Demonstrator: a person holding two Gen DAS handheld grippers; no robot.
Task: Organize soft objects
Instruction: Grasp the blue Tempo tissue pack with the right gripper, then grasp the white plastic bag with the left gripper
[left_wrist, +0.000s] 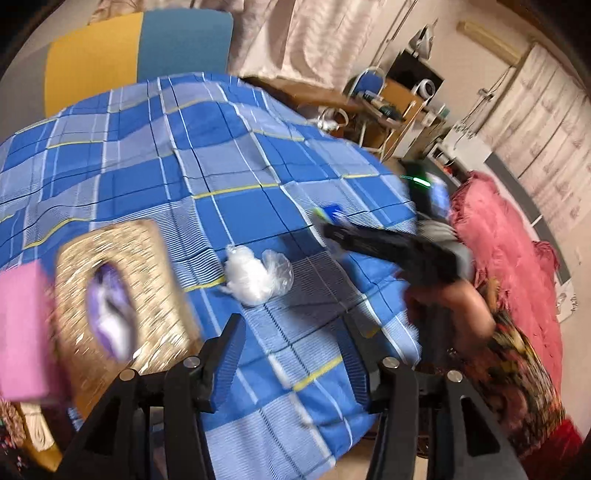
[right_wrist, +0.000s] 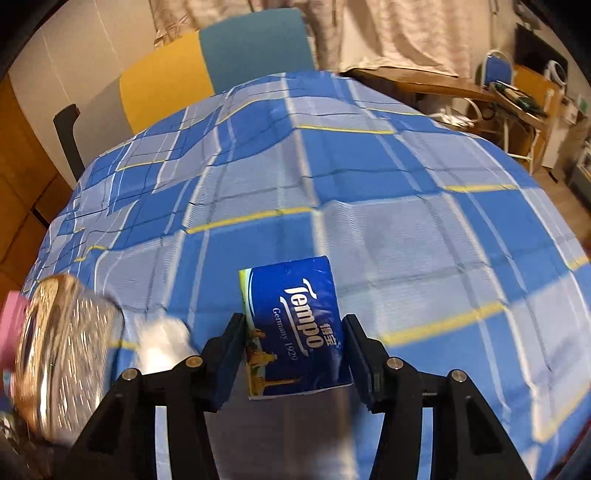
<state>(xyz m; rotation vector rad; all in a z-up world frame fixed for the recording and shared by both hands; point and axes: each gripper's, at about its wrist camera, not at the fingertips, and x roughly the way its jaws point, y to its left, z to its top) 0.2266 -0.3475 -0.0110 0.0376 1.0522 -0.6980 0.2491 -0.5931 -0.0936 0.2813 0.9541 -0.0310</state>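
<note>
At the table's left edge a pink block sits against a gold tissue box, with a crumpled clear plastic bag lying further in on the blue checked cloth. The left gripper hangs wide open and empty near the front edge. Toward the right, the right gripper clamps a blue Tempo tissue pack just above the cloth, so the step looks like carrying; the next move likely calls for setting it beside the box without crushing it.
</note>
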